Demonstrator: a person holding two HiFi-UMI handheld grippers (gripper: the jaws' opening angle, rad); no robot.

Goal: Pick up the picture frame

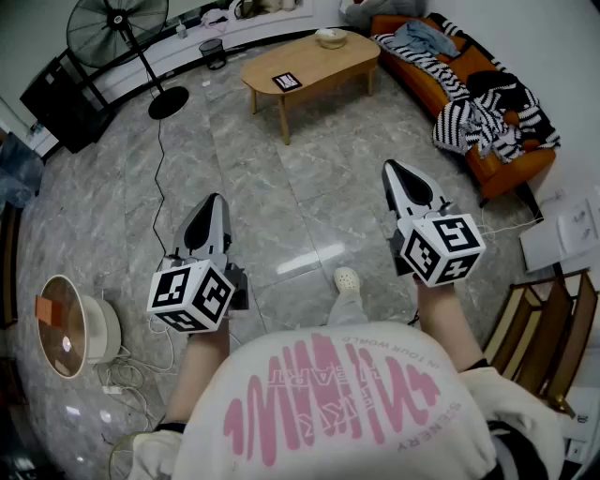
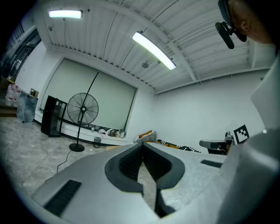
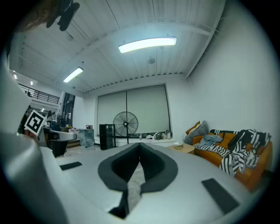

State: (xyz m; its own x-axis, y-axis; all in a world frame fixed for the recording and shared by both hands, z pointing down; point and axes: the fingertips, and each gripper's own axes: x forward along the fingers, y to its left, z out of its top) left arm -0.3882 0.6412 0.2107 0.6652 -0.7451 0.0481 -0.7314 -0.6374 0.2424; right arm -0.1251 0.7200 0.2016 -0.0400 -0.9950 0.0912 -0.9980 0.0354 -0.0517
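Note:
The picture frame [image 1: 287, 82], small and dark with a white picture, lies flat on the wooden coffee table [image 1: 328, 64] far ahead of me. My left gripper [image 1: 214, 200] and my right gripper [image 1: 390, 168] are held level over the marble floor, well short of the table. Both are shut with nothing between their jaws. In the left gripper view the left gripper [image 2: 142, 145] has its tips meeting; in the right gripper view the right gripper [image 3: 140, 144] looks the same. The frame does not show in either gripper view.
A white bowl [image 1: 330, 37] stands at the table's far end. An orange sofa [image 1: 487, 155] with striped blankets runs along the right. A standing fan [image 1: 120, 28] is at the back left, a round heater [image 1: 67, 328] with cables at my left, wooden frames [image 1: 548, 337] at my right.

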